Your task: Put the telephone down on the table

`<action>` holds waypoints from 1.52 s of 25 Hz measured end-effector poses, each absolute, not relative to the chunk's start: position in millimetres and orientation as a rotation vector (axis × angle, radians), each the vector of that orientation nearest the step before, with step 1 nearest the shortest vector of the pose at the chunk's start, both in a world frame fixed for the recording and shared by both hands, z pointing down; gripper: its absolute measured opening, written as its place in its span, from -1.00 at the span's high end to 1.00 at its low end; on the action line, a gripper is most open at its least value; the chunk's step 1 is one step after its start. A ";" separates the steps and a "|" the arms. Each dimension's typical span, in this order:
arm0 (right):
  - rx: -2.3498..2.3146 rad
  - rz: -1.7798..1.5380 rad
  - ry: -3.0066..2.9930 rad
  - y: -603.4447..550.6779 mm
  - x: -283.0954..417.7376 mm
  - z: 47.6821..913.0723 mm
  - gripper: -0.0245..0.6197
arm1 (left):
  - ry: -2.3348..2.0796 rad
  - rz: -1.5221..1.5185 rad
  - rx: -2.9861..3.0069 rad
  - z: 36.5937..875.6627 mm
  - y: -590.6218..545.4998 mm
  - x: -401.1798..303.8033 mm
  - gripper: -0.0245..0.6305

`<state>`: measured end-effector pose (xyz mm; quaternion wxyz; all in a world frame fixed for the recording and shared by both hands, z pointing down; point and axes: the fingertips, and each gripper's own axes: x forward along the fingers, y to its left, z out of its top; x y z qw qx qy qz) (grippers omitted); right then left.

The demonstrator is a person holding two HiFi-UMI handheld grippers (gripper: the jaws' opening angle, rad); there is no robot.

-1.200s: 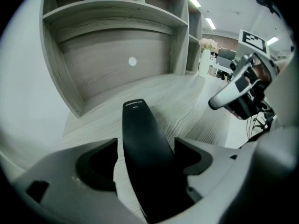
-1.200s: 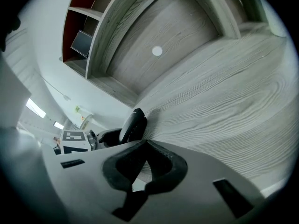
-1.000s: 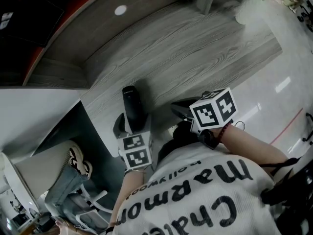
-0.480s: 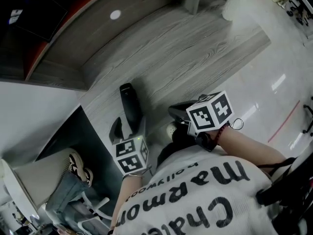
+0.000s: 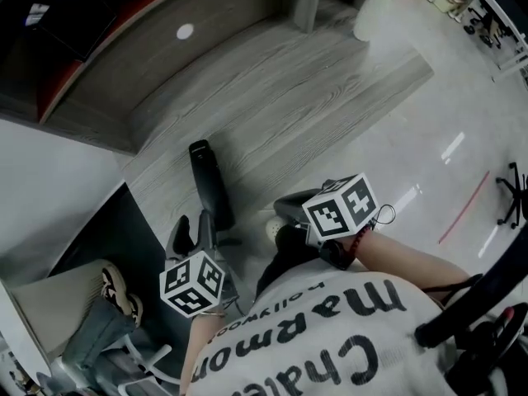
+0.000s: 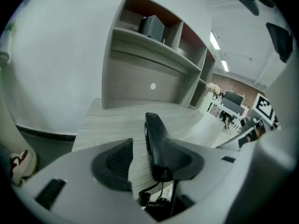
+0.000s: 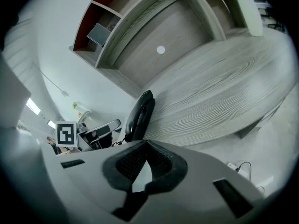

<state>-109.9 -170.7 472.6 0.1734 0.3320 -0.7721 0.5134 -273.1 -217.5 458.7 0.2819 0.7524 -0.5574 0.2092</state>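
The black telephone handset [image 5: 209, 184] lies on the grey wood table [image 5: 313, 97], near its front left corner. My left gripper [image 5: 194, 223] sits just behind the handset's near end, off the table's edge. In the left gripper view the handset [image 6: 155, 136] reaches in between the jaws and lies close to the right pad [image 6: 187, 158]. The left pad [image 6: 114, 164] stands clear of it. These jaws have just been closing and do not pinch the handset. A coiled cord [image 6: 150, 200] hangs below it. My right gripper [image 5: 280, 208] is shut and empty, right of the handset [image 7: 139, 115].
A shelf unit [image 5: 206, 23] runs along the table's back. A white vase [image 5: 371, 19] stands at the far right corner. An office chair [image 5: 132, 345] and a person's shoe [image 5: 115, 291] are at lower left. Glossy floor [image 5: 445, 122] lies to the right.
My left gripper has drawn back from the handset towards the person and rolled, and its jaws are narrower. The right gripper has drifted back too. The handset stays on the table.
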 end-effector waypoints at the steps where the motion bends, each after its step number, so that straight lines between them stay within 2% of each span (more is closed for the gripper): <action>1: 0.940 1.453 -2.199 -168.8 -109.5 470.6 0.89 | -1.502 0.551 2.010 456.3 -213.0 -275.8 0.33; 5: 0.907 1.437 -2.264 -167.6 -105.1 458.9 0.89 | -1.559 0.457 1.976 442.6 -195.8 -280.5 0.75; 9: 0.919 1.412 -2.344 -165.5 -91.3 444.5 0.89 | -1.590 0.378 1.961 430.8 -171.6 -272.0 0.89; 22: 0.909 1.256 -2.444 -109.1 0.1 425.0 0.89 | -1.657 0.256 1.875 430.3 -63.5 -180.0 0.90; 38: 0.738 1.165 -2.517 -66.1 20.8 409.6 0.89 | -1.756 0.222 1.861 413.9 -9.7 -141.5 0.90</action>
